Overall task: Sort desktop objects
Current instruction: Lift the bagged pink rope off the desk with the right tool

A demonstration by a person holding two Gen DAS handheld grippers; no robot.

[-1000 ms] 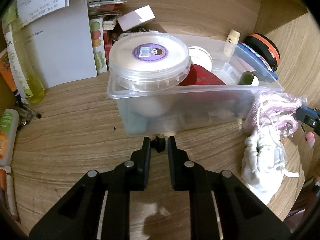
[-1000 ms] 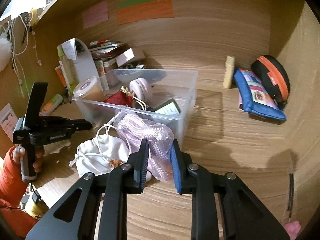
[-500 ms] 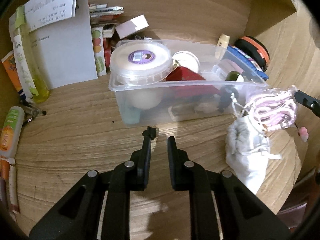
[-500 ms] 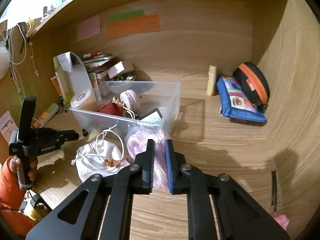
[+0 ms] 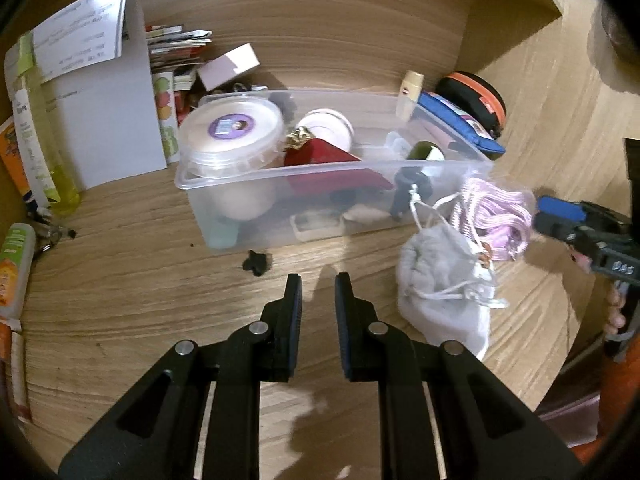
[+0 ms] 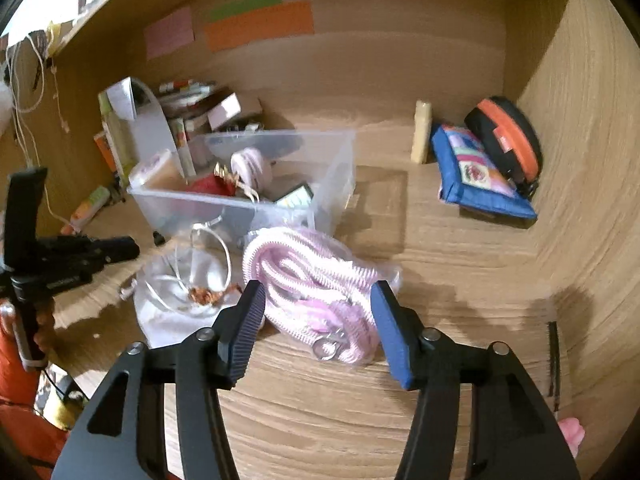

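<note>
A pink coiled cord in a clear bag lies on the wooden desk, partly over a white drawstring pouch. My right gripper straddles the bag. Its jaws are opening and the pads stand clear of the bag on both sides. Behind them stands a clear plastic bin holding a round lidded tub, a red item and other small things. My left gripper is shut with nothing in it, hovering over bare desk in front of the bin. A small black piece lies just ahead of it. The pouch is to its right.
A blue patchwork pouch, a black-and-orange case and a cream tube sit at the back right corner. Papers and books, a yellow-green bottle and a tube crowd the left. A wooden wall closes the right side.
My right jaws have parted from the pink cord bag, which now rests on the desk. My left gripper has drawn back from the bin, and the small black piece lies on the desk.
</note>
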